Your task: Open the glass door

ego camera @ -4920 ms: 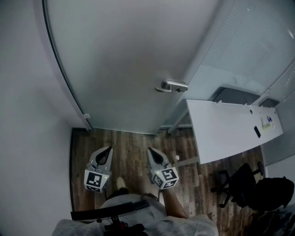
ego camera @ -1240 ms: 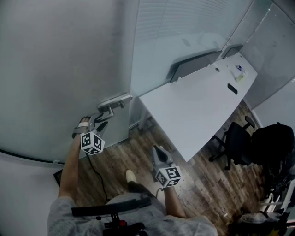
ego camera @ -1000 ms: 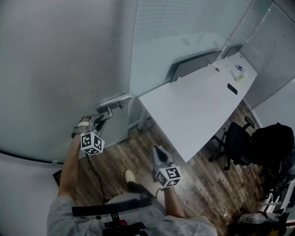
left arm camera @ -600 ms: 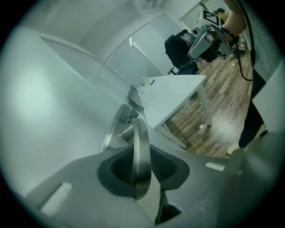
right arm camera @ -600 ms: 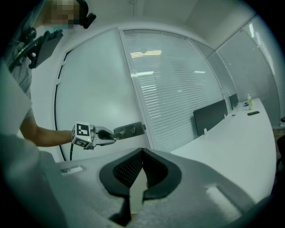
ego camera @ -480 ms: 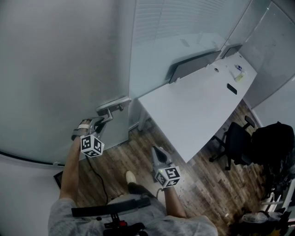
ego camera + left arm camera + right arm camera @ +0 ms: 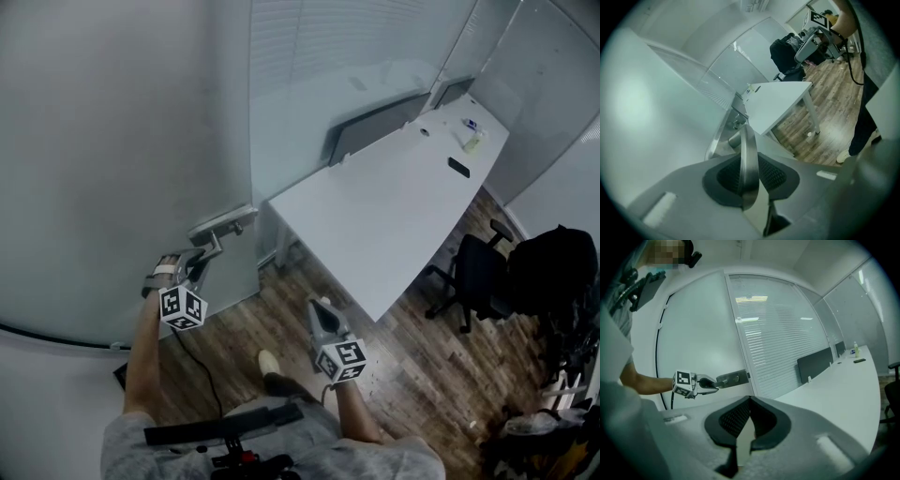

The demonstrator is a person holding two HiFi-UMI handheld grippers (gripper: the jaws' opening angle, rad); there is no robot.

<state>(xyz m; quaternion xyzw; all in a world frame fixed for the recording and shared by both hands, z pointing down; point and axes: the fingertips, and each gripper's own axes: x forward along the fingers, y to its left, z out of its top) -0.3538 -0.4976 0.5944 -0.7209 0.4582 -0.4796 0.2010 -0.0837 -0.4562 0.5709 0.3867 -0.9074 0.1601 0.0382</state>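
The frosted glass door (image 7: 112,141) carries a metal handle (image 7: 221,225) near its right edge. My left gripper (image 7: 202,259) is shut on the handle's lever, and its jaws have just been closing on it. In the left gripper view the lever (image 7: 744,145) runs up between the dark pads of the left gripper (image 7: 750,180). My right gripper (image 7: 321,314) hangs low over the wooden floor, shut with nothing in it. The right gripper view looks past its jaws (image 7: 747,416) at the door (image 7: 698,329), the handle (image 7: 733,378) and the left gripper (image 7: 711,383).
A long white desk (image 7: 394,216) stands just right of the door, along a glass partition with blinds (image 7: 319,66). A black office chair (image 7: 473,272) and a dark bag (image 7: 553,272) are at the right. A black cable (image 7: 192,361) trails on the floor.
The left gripper has risen from low beside the right one to the handle and gripped its lever. Over the last second the handle and gripper have drifted slightly down-left. The right gripper stays low.
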